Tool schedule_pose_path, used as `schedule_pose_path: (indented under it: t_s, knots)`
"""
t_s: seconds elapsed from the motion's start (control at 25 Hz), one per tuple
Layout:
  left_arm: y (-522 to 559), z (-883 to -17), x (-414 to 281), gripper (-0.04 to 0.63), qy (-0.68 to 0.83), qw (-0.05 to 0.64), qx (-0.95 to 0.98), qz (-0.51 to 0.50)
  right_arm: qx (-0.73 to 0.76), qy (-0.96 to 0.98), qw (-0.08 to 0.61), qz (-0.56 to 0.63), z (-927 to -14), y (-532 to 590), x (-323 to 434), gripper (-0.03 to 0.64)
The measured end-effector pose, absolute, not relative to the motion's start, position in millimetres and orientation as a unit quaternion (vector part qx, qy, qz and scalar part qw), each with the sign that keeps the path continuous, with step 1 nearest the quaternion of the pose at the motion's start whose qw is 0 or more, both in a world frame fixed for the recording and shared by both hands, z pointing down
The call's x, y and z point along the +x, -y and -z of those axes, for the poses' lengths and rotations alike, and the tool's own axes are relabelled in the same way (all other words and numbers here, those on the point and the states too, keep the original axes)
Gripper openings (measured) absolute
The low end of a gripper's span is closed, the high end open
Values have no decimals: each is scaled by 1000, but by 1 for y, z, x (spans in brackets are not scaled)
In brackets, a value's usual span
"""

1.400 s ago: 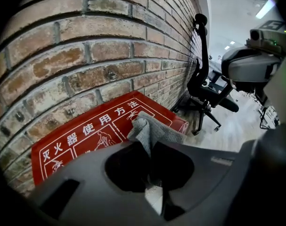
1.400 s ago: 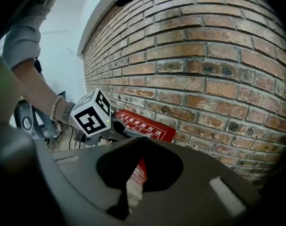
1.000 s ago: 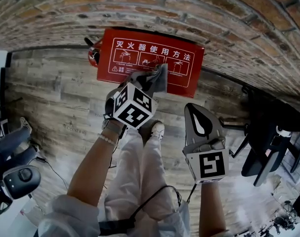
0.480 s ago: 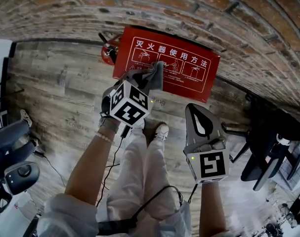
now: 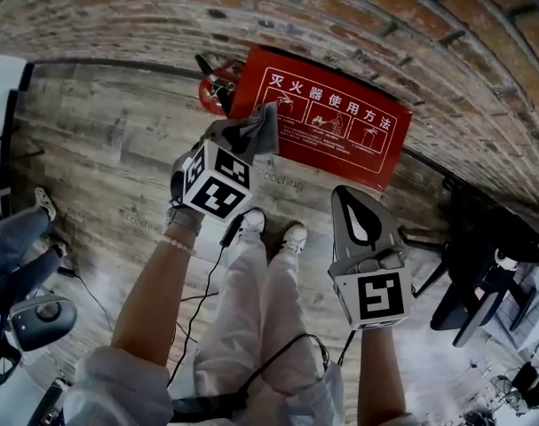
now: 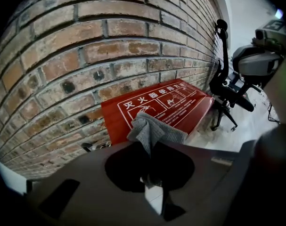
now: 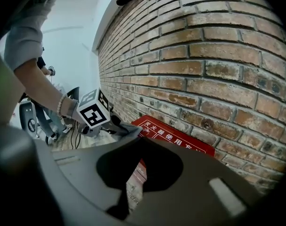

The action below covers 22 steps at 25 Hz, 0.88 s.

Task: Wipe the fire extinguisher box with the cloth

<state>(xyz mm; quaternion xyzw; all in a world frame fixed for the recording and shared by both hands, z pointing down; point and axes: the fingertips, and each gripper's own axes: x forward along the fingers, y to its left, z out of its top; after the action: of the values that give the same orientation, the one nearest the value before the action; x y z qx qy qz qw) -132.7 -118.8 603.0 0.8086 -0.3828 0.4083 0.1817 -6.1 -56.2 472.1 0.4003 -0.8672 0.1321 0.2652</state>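
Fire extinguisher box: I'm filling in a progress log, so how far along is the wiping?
Done: the cloth is picked up and clamped in the left gripper. In hand: it hangs at one end of the red fire extinguisher box; whether it touches can't be told. Left: apparently the whole wipe, as the lid shows no wiped mark. The right gripper is shut and empty.
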Motion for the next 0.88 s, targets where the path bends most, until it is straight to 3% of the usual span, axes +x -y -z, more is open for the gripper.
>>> schedule_pose_path:
  t_s: [0.56, 0.88]
  knots:
    - [117, -603, -193, 15, 451, 216, 778, -381, 381, 875, 271, -127, -474, 48, -31, 9]
    - [117, -598, -194, 14, 462, 218, 777, -367, 383, 874, 270, -125, -473, 44, -27, 9]
